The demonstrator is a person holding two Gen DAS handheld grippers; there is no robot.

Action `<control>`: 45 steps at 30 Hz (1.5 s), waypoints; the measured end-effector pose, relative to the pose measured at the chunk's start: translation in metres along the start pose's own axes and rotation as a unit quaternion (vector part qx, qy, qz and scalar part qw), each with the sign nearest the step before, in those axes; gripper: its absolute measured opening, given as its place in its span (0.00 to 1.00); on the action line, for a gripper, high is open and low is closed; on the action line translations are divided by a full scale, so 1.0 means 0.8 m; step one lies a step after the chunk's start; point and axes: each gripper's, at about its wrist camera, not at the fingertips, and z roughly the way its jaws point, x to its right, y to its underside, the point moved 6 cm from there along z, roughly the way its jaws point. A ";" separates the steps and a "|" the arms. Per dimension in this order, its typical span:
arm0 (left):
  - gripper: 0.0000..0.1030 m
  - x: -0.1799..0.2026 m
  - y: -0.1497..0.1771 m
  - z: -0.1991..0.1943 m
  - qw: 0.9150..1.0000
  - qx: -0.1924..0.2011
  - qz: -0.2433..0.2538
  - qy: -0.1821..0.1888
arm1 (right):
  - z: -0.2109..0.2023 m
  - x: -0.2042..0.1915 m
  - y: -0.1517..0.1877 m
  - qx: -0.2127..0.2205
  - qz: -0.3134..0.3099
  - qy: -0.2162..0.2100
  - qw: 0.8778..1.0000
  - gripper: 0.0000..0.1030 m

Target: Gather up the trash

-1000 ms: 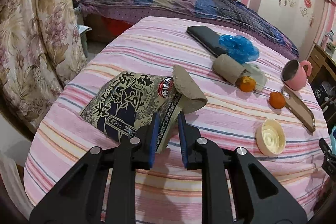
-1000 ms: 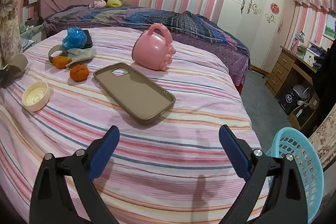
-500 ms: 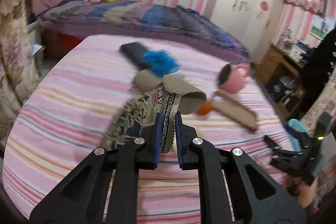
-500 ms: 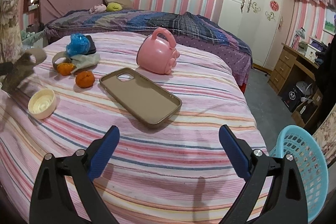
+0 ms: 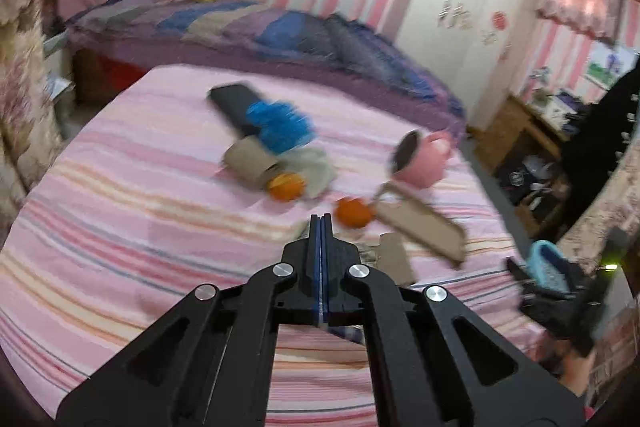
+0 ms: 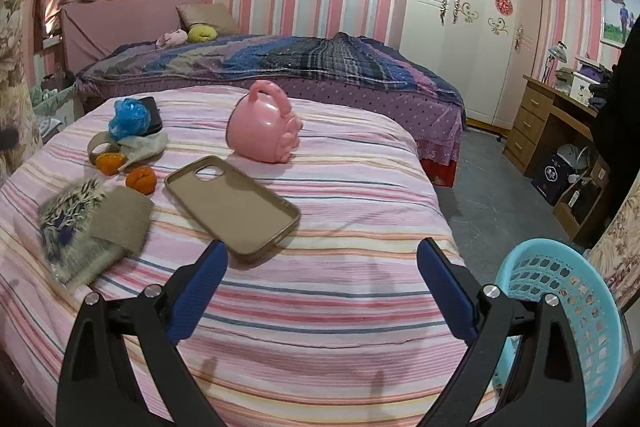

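Pink-striped bedding point(image 6: 340, 211) covers the bed in front of you, and its far-right corner rounds off at about two o'clock in the right wrist view, with grey floor point(image 6: 492, 187) open beyond it up to the wooden desk point(image 6: 552, 123) and the white wardrobe point(image 6: 460, 27). A second bed with a dark patchwork quilt point(image 6: 280, 61) runs across at twelve o'clock, close against the far edge of yours.

Your right gripper point(image 6: 322, 281) has its fingers spread wide with nothing between them, hanging over the near stretch of bedding, which is bare. The light blue basket point(image 6: 560, 315) sits off the bed at four o'clock, just beside the right finger.

Your left gripper point(image 5: 321, 223) has its fingers pressed flat together, nothing between them that you can see. The trash, a snack wrapper point(image 6: 70, 231) with a cardboard tube point(image 6: 120, 223) on it, is at nine o'clock in the right view, blurred; whether it rests on the bedding you cannot tell.

Further in lie the tan phone case point(image 6: 232, 205), two orange fruits point(image 6: 141, 179), the pink mug point(image 6: 262, 133) on its side, a blue plastic bag point(image 6: 128, 117) and a second cardboard roll point(image 6: 100, 147).
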 end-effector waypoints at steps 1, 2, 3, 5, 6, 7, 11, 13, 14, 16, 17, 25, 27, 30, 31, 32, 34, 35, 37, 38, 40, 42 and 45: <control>0.00 -0.006 0.002 0.008 1.000 -0.010 -0.003 -0.005 | 0.000 0.002 -0.001 0.000 0.001 0.000 1.000 0.91; 0.00 -0.014 0.005 0.015 1.000 -0.017 -0.007 -0.016 | 0.000 0.006 -0.002 0.000 0.005 -0.001 1.000 0.91; 0.02 -0.022 0.006 0.020 0.999 -0.020 -0.013 -0.028 | 0.001 0.007 -0.002 0.001 0.007 -0.001 1.000 0.91; 0.36 -0.033 0.012 0.033 0.998 -0.033 -0.020 -0.044 | 0.002 0.009 -0.003 0.001 0.010 -0.003 1.000 0.91; 0.46 -0.038 0.015 0.040 0.998 -0.038 -0.023 -0.052 | 0.003 0.009 -0.003 0.000 0.011 -0.005 1.000 0.91; 0.58 -0.040 0.017 0.044 0.997 -0.040 -0.026 -0.060 | 0.004 0.010 -0.003 -0.001 0.011 -0.006 1.000 0.91; 0.75 -0.034 0.028 0.061 0.997 -0.061 -0.021 -0.052 | 0.009 0.007 -0.002 -0.004 0.006 -0.007 1.000 0.91; 0.80 -0.024 0.034 0.066 0.996 -0.065 -0.009 -0.055 | 0.011 0.007 -0.002 -0.005 0.000 -0.007 1.000 0.91; 0.80 -0.019 0.038 0.070 0.996 -0.070 0.000 -0.057 | 0.011 0.006 -0.001 -0.006 -0.001 -0.006 1.000 0.91; 0.80 -0.013 0.045 0.079 0.995 -0.079 0.008 -0.056 | 0.012 0.008 0.000 -0.008 0.000 -0.006 1.000 0.91; 0.80 -0.009 0.049 0.086 0.995 -0.090 0.009 -0.049 | 0.012 0.008 0.001 -0.009 0.001 -0.007 1.000 0.91; 0.24 0.009 0.047 0.082 0.996 -0.085 0.021 -0.017 | 0.017 0.005 0.004 -0.014 0.003 -0.017 1.000 0.91; 0.22 0.008 0.044 0.078 0.997 -0.079 0.020 -0.016 | 0.018 0.000 0.006 -0.016 -0.001 -0.020 1.000 0.91; 0.18 0.009 0.038 0.072 0.997 -0.070 0.018 -0.010 | 0.021 -0.012 0.008 -0.021 -0.009 -0.027 0.999 0.91; 0.17 0.009 0.036 0.070 0.998 -0.066 0.017 -0.007 | 0.021 -0.016 0.008 -0.022 -0.010 -0.031 0.999 0.91; 0.09 0.009 0.033 0.066 0.998 -0.061 0.019 -0.005 | 0.020 -0.018 0.008 -0.022 -0.011 -0.035 0.999 0.91; 0.06 0.009 0.028 0.060 0.998 -0.055 0.021 0.001 | 0.019 -0.029 0.006 -0.022 -0.010 -0.049 0.999 0.91; 0.06 0.008 0.025 0.056 0.999 -0.049 0.024 -0.002 | 0.019 -0.031 0.008 -0.021 -0.011 -0.051 0.998 0.91; 0.05 0.002 0.020 0.048 0.999 -0.042 0.025 -0.003 | 0.019 -0.042 0.008 -0.022 -0.014 -0.060 0.998 0.91; 0.05 -0.002 0.017 0.044 0.999 -0.038 0.019 0.000 | 0.019 -0.046 0.009 -0.023 -0.015 -0.063 0.998 0.91; 0.04 -0.012 0.013 0.037 0.999 -0.033 0.009 0.002 | 0.020 -0.060 0.010 -0.025 -0.020 -0.072 0.997 0.91; 0.04 -0.023 0.010 0.033 1.000 -0.030 0.004 -0.002 | 0.020 -0.071 0.010 -0.026 -0.024 -0.078 0.996 0.91; 0.04 -0.038 0.009 0.035 0.999 -0.037 -0.001 -0.018 | 0.020 -0.089 0.008 -0.028 -0.025 -0.095 0.995 0.91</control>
